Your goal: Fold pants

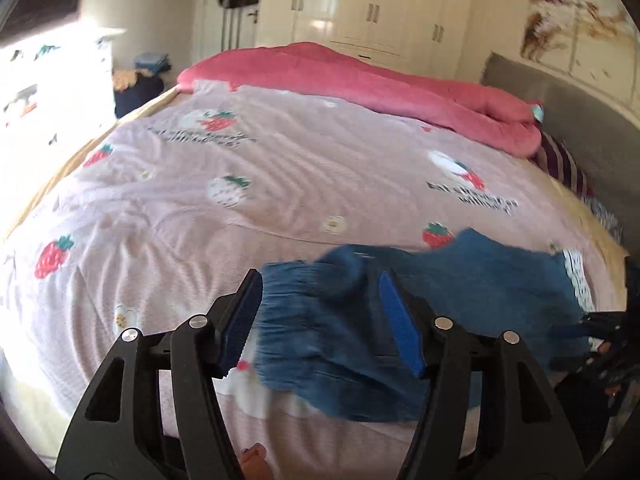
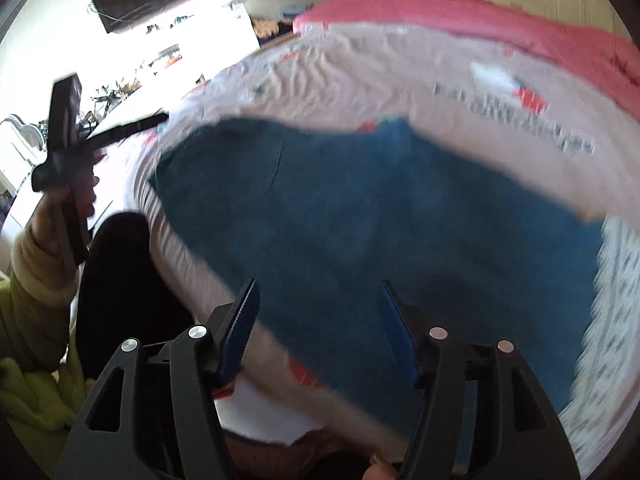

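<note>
Right wrist view: right gripper (image 2: 318,328) and left gripper (image 1: 320,320) both gape, empty, above the pants (image 2: 380,216) — better to pinch one edge squarely before folding.

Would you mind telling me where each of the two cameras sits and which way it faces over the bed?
Left wrist: on the left gripper, aimed forward and down across the strawberry bedspread at the blue pants, towards the pink quilt and wardrobe; own jaws open.
Right wrist: on the right gripper, tilted down at the pants; own jaws open, plus the person's left hand and green sleeve.
Shared: pants, bedspread, quilt.
</note>
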`<action>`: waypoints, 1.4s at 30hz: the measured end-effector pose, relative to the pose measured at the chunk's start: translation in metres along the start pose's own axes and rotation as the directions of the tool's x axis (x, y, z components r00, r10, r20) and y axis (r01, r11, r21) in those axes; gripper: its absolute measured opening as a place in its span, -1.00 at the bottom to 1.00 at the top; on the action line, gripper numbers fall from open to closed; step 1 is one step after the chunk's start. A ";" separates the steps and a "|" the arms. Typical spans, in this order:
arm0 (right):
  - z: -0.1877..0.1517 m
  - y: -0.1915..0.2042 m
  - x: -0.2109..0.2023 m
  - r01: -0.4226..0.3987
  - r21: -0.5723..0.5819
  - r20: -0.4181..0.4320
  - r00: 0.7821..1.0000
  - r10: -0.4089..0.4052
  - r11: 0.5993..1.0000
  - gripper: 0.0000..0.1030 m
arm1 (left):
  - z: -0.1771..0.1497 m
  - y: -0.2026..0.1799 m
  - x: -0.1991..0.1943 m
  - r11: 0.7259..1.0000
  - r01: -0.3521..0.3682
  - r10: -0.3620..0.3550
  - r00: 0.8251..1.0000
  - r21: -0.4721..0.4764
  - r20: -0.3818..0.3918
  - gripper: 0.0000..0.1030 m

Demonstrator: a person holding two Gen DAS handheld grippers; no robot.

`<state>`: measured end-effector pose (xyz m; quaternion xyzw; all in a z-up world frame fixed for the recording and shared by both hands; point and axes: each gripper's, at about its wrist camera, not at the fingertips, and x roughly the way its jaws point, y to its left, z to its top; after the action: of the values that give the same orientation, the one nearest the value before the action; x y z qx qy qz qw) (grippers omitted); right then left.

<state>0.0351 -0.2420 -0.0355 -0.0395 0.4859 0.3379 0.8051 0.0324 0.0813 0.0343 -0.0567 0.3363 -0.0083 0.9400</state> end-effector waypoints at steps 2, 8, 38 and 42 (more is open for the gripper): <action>-0.017 -0.007 0.012 -0.012 0.078 -0.016 1.000 0.013 0.997 0.16 | -0.004 -0.029 0.002 0.997 0.065 -0.065 0.998 0.033 -0.009 0.08; -0.039 -0.021 -0.010 -0.072 0.201 0.045 0.997 0.064 0.977 0.21 | -0.043 -0.083 0.064 0.979 0.165 -0.137 0.968 0.123 -0.212 0.11; 0.015 -0.235 -0.086 -0.012 0.566 0.259 0.952 -0.163 0.824 -0.75 | 0.041 -0.184 0.210 0.934 0.226 -0.129 0.935 0.276 -0.329 -0.88; 0.002 -0.241 -0.087 0.049 0.607 0.243 0.939 -0.244 0.793 -0.82 | 0.049 -0.181 0.221 0.946 0.208 -0.127 0.944 0.249 -0.304 -0.96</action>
<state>0.1508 -0.4705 -0.0277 0.2288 0.4303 0.1070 0.8666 0.2383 -0.1058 -0.0471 0.0489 0.4568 -0.1440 0.8765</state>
